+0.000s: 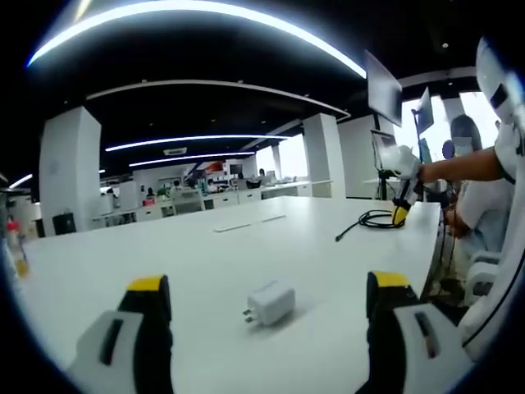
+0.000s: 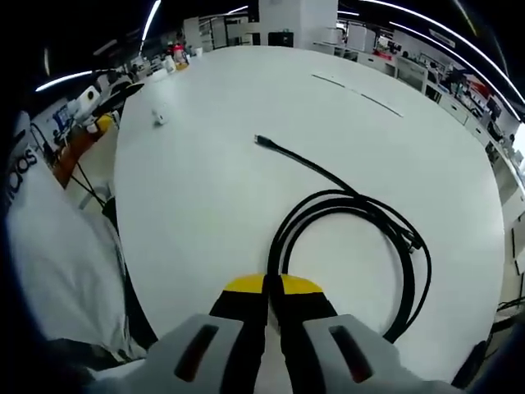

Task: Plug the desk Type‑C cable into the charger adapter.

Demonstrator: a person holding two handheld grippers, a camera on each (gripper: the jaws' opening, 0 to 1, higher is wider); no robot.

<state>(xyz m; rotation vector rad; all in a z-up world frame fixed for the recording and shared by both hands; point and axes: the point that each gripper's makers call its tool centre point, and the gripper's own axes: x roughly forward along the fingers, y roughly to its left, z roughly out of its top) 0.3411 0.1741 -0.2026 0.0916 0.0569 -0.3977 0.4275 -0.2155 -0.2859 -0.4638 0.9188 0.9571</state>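
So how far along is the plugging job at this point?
Early. Nothing is plugged. The right hand-held gripper has closed on the coiled black cable; its plug end lies free on the white table. The left hand-held gripper is open around the white charger adapter, ungrasped. Left: grasp it, insert plug.

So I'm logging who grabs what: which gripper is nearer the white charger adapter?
Left. The adapter lies between the left gripper's open jaws; the right gripper sits across the table, shut on the black cable.
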